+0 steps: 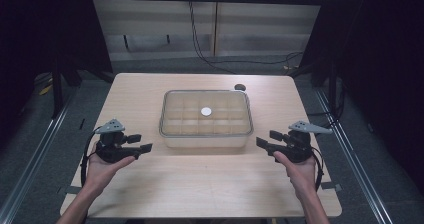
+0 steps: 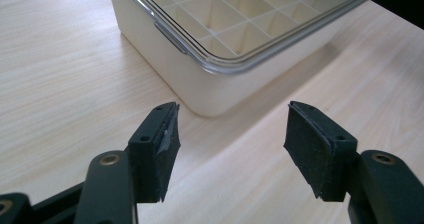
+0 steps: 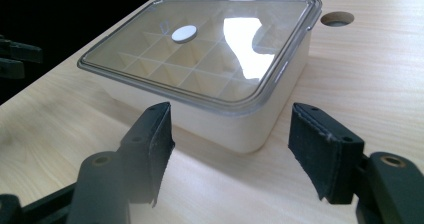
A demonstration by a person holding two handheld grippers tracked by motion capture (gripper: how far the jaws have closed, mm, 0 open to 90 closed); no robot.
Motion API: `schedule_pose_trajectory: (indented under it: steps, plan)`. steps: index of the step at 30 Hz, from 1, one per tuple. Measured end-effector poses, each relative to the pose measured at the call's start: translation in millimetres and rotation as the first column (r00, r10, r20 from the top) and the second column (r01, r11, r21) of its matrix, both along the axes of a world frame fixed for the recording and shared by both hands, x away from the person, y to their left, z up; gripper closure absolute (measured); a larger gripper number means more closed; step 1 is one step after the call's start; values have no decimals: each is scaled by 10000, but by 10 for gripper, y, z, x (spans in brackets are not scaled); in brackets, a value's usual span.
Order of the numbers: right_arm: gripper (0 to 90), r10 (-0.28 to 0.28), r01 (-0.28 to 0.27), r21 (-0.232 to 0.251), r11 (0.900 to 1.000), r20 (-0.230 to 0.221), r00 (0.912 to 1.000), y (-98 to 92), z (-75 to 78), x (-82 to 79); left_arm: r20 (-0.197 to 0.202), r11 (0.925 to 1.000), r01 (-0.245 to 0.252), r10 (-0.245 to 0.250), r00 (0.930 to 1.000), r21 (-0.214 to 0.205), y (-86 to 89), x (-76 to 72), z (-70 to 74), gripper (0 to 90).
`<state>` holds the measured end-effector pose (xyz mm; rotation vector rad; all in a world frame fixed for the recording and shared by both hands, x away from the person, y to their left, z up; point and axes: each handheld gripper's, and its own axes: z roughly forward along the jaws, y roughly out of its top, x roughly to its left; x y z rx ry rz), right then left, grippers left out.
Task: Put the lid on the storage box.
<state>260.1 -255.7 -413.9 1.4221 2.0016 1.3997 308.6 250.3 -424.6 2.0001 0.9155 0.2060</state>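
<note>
While the left gripper (image 1: 148, 147) rests on the pale wooden table (image 1: 200, 184) just off the left end of the cream, compartmented plastic box with a clear lid (image 1: 205, 118), its jaws stand wide apart with nothing between them. The box sits mid-table, lid seated flat and flush, a small white disc (image 1: 206, 111) on top of it; to my eye the lid is on, so little seems left beyond drawing clear. The right gripper (image 1: 260, 141), off the box's right end, likewise gapes empty.
</note>
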Motion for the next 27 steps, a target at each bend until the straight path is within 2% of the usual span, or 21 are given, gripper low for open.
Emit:
schedule_pose_trajectory:
  steps: [3,6,12,15,17,21,25,27]
  plan:
    - [340,-44,44,16,10000,-22,10000,-28,-26,-71,78,9999,28,-29,10000,162,43,-84,5,380]
    - [337,-84,84,-37,10000,-72,9999,-35,-55,-136,195,9999,-116,114,9997,91,106,-181,-7,378]
    - [336,3,-6,-133,9999,-200,9998,-27,-119,-288,-57,9994,-96,97,9999,322,180,-343,-127,376]
    - [335,-70,68,-89,9999,-226,9997,-35,-157,-376,-276,9994,-310,314,9991,136,175,-411,-181,377]
    - [335,-159,158,-56,9999,-253,9996,-43,-187,-417,-340,9997,-217,221,9992,119,162,-456,-197,376]
    - [332,-205,204,-34,9998,-470,9987,-56,-312,-537,-239,9995,-4,12,9997,308,140,-596,-295,376]
    - [330,-456,467,209,9987,-482,9978,-104,-417,-617,-627,9991,-248,268,9977,332,117,-590,-421,367]
    - [328,-566,578,217,9981,-503,9971,-116,-451,-624,-517,9986,-233,257,9983,468,83,-561,-426,361]
